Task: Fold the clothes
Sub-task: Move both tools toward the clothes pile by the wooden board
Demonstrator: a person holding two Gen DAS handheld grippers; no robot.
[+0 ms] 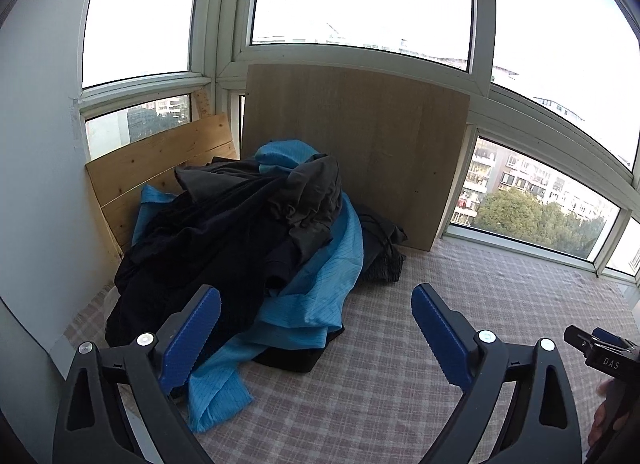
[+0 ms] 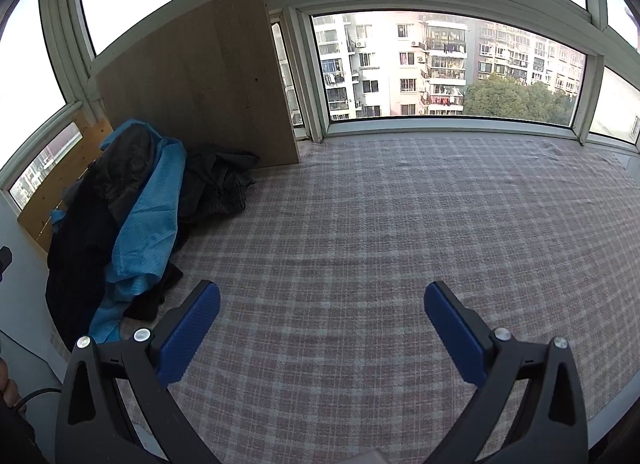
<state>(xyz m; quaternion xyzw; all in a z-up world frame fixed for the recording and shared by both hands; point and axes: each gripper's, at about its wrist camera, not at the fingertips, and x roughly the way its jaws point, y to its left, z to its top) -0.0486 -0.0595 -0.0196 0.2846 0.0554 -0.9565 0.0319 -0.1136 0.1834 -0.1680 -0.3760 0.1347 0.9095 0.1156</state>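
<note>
A heap of clothes [image 1: 240, 248] sits in the window corner on the checked cover [image 2: 380, 232]. The left gripper [image 1: 316, 328], fingers spread and empty, is nearer, the pile just ahead-left; the right gripper [image 2: 322, 328], also spread, apparently faces bare cover.

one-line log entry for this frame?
phase: pre-grasp | left hand-held gripper: open, facing clothes pile | right hand-held gripper: open, over plaid cover | folded: none
</note>
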